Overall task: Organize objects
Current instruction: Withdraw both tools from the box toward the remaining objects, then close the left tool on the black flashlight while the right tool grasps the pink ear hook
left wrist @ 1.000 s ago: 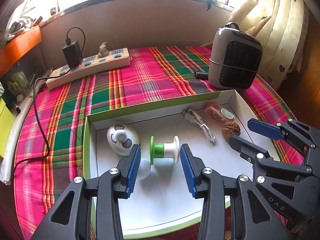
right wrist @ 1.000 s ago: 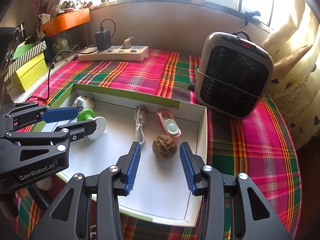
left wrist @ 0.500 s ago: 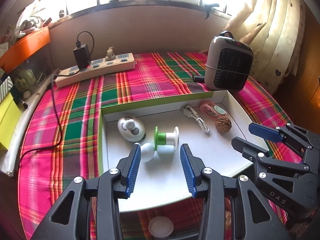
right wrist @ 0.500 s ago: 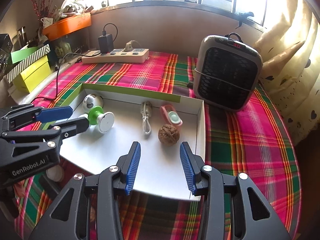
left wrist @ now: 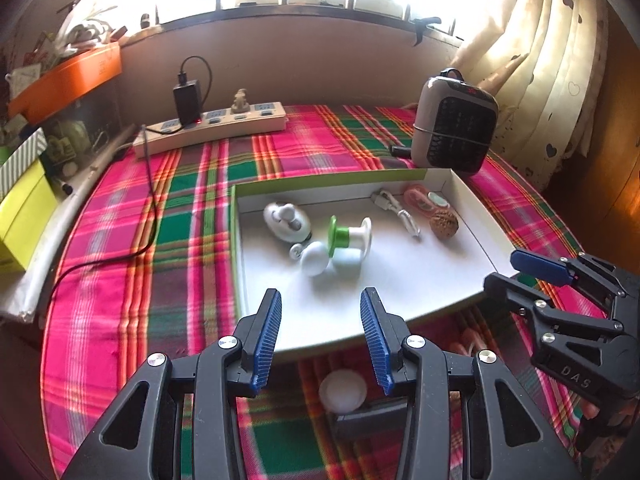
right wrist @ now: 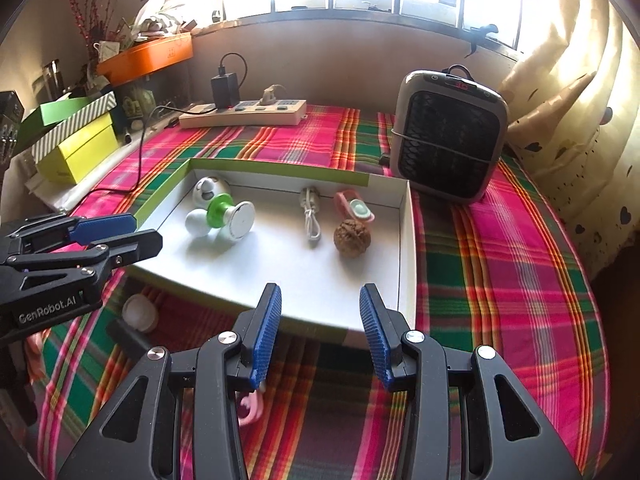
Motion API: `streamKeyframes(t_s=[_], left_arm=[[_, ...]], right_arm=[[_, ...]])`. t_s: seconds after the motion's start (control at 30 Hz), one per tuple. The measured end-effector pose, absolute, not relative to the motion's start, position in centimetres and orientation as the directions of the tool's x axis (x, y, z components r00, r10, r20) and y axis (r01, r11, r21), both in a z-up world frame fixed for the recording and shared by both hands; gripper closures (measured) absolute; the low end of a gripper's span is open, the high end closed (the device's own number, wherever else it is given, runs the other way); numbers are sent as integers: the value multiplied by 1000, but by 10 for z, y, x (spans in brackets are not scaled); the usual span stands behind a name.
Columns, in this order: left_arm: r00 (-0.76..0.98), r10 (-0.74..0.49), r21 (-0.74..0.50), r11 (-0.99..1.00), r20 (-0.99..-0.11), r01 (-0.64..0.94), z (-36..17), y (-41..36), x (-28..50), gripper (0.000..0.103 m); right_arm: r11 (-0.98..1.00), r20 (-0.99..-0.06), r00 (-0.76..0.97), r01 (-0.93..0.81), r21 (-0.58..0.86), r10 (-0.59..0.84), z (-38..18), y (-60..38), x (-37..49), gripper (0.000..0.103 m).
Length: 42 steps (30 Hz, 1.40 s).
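Observation:
A white box (left wrist: 234, 240) (right wrist: 406, 240) with green outer walls lies on the plaid cloth. Inside it are a round white gadget (left wrist: 286, 220), a white egg shape (left wrist: 314, 258), a green-and-white spool (left wrist: 348, 236) (right wrist: 232, 216), a white cable (right wrist: 311, 220), a pink clip (right wrist: 356, 208) and a walnut (left wrist: 443, 225) (right wrist: 352, 238). My left gripper (left wrist: 320, 300) hovers open over the box's front edge with nothing between its pads. My right gripper (right wrist: 320, 296) hovers open beside it, short of the walnut, also holding nothing.
On the cloth in front of the box lie a white disc (left wrist: 343, 390) (right wrist: 138, 312), a black block (right wrist: 124, 336) and a pink item (right wrist: 250, 410). A grey heater (right wrist: 448, 140) stands behind the box's right corner. At the back is a power strip (left wrist: 212, 128), at left a yellow box (right wrist: 80, 152).
Both grippers have drawn back from the box towards its front edge. The cloth in front of the box, with the white disc, has come into view. The jaws have kept the same gap.

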State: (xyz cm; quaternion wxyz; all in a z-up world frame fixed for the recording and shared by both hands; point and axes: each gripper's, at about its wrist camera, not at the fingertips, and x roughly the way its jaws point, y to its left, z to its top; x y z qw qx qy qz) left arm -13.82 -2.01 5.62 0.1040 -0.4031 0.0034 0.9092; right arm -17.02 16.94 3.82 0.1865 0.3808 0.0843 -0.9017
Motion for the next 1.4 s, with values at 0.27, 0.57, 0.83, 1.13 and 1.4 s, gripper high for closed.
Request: streamKeyframes(t_s=[0.27, 0.57, 0.83, 1.13, 1.4], left_arm=[[-652, 201, -121, -979, -731, -166, 51, -36, -113, 64], [-635, 225, -166, -974, -739, -151, 45, -40, -97, 58], [-611, 251, -178, -968, -750, -179, 42, -28, -87, 57], [-591, 243, -167, -969, -769, -182, 39, -15, -81, 57], [-580, 234, -166, -972, -780, -167, 36, -8, -80, 57]], right_arm=[[-908, -727, -617, 418, 21, -301, 30, 175, -151, 61], [-893, -733, -593, 447, 47, -335, 22, 177, -133, 58], [-873, -726, -583, 486, 48, -365, 20, 174, -121, 58], [-854, -744, -554, 518, 44, -374, 11, 170, -119, 58], [-841, -753, -552, 542, 3, -358, 13, 165, -124, 57]])
